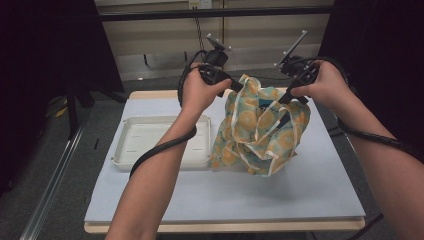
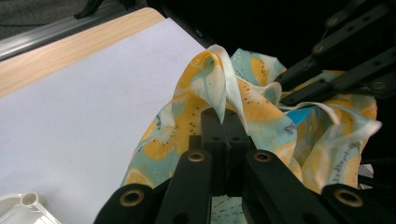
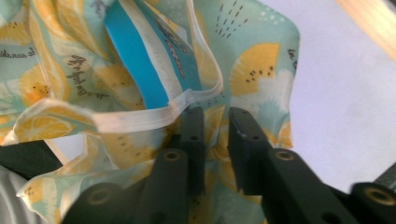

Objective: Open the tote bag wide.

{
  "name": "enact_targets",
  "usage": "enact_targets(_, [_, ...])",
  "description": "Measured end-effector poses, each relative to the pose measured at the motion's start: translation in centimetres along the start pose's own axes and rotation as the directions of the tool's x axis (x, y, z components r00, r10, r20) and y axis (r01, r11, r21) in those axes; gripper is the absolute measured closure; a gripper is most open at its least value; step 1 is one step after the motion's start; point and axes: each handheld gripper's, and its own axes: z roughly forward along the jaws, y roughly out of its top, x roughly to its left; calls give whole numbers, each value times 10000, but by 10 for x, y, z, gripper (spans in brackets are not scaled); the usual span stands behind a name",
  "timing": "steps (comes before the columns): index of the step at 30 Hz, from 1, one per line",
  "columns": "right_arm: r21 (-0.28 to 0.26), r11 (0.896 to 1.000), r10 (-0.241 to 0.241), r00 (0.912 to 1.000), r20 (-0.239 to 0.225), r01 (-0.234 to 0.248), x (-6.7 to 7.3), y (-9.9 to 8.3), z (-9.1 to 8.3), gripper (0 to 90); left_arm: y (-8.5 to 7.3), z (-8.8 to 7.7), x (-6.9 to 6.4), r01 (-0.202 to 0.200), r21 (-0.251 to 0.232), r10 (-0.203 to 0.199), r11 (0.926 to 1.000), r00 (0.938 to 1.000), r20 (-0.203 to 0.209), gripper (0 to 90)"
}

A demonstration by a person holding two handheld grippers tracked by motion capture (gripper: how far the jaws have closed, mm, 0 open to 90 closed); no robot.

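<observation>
Hanging above the table, the cloth bag (image 1: 260,130) is held up between the two grippers, its long axis roughly vertical: top edge raised, lower end sagging onto the white sheet (image 1: 280,190). The top edge runs side to side in the high view, from the left gripper (image 1: 239,86) to the right gripper (image 1: 286,99).

Left gripper: jaws fully closed, pinching a fold of the bag's top hem (image 2: 224,100). Right gripper: jaws a narrow gap apart, bag fabric and the white hem lying between and in front of them (image 3: 215,119); I cannot tell whether the pads press on the cloth. The left gripper view also shows the right gripper's black jaws reaching into the bag from the upper right.

Surface: white sheet covering a light wooden table (image 1: 150,94), wood showing along the edges. A shallow white tray (image 1: 130,145) sits on the sheet just left of the bag, close to it. Room: grey floor around the table, a pale panelled wall behind, dark curtains at both sides, a metal rail along the left floor.

Bag appearance: thin, crumpled fabric, pale teal ground printed with yellow-orange citrus slices, small dark seed marks and script lettering. White binding trims the edges and straps. A bright blue strip (image 3: 140,60) shows inside the opening.
</observation>
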Motion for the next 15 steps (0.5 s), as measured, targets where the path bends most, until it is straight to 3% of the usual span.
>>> enact_targets(3, [-82, 9999, -112, 9999, 85, 113, 2, 0, -8, 673, -1, 3, 1, -81, 166, 82, 9998, 10000, -12, 900])
enact_targets(5, [-127, 9999, -8, 9999, 142, 10, 5, -1, -14, 624, -3, 7, 1, 162, 161, -162, 9997, 9999, 22, 900])
enact_targets(7, [-174, 9997, -150, 9996, 228, 154, 6, -2, -18, 599, -4, 8, 2, 110, 262, -110, 9996, 9999, 19, 900])
enact_targets(10, [-181, 9993, -307, 9992, 265, 312, 8, -2, -21, 562, -5, 12, 2, 369, 258, -368, 9990, 9993, -41, 900])
enact_targets(13, [-367, 9990, -243, 9996, 108, 247, 10, -3, -28, 471, -7, 14, 4, 452, 279, -450, 9986, 9990, -53, 900])
enact_targets(15, [-362, 9989, -293, 9995, 103, 297, 11, -3, -29, 461, -8, 16, 6, 477, 351, -475, 9982, 9989, -47, 900])
